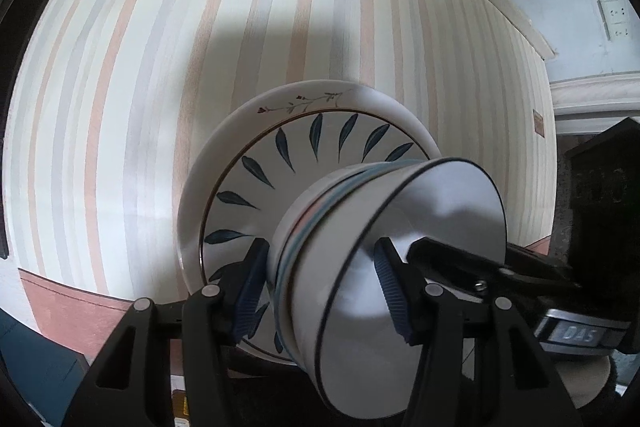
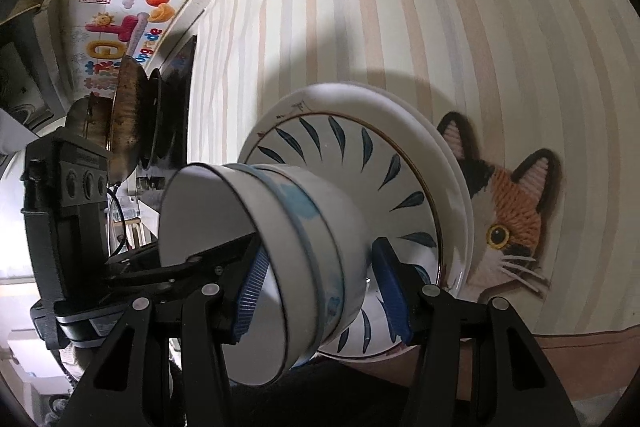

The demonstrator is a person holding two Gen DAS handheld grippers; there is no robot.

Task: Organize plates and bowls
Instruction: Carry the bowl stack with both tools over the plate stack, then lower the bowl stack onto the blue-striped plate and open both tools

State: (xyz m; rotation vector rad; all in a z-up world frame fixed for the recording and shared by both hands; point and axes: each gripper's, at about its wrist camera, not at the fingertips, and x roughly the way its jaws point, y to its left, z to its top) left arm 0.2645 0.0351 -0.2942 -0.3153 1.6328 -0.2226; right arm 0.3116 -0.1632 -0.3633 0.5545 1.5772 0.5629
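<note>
Stack of bowls [image 1: 384,255]: nested white bowls with blue and dark rim lines, resting on the leaf plate; seen sideways in both wrist views.
Top bowl [image 2: 212,247]: white inside, thin dark rim line, uppermost of the nest.
Leaf plate [image 1: 280,163]: white with dark blue leaf strokes around the well and a brown rim line; lies on a larger plate.
Larger plate [image 1: 360,99]: white with a small floral sprig at its rim; carries the leaf plate and the bowls; sits on the striped cloth.
Striped cloth [image 1: 160,67]: pastel pink, grey and cream stripes covering the counter, with a plain pink band along its near edge.
Cat mat [image 2: 516,219]: calico cat face in yarn, lying on the cloth just beside the plates, partly hidden by their rim.
Left gripper [image 1: 326,285]: fingers spread on either side of the bowl stack wall, one blue pad outside, one inside the top bowl; whether clenched on it, cannot tell.
Right gripper [image 2: 320,287]: fingers placed likewise from the opposite side, one pad inside the top bowl, one against the outer wall near the leaf plate; grip or mere straddle, cannot tell.
Socket panel [image 1: 612,7]: on the pale wall beyond the far counter edge.
</note>
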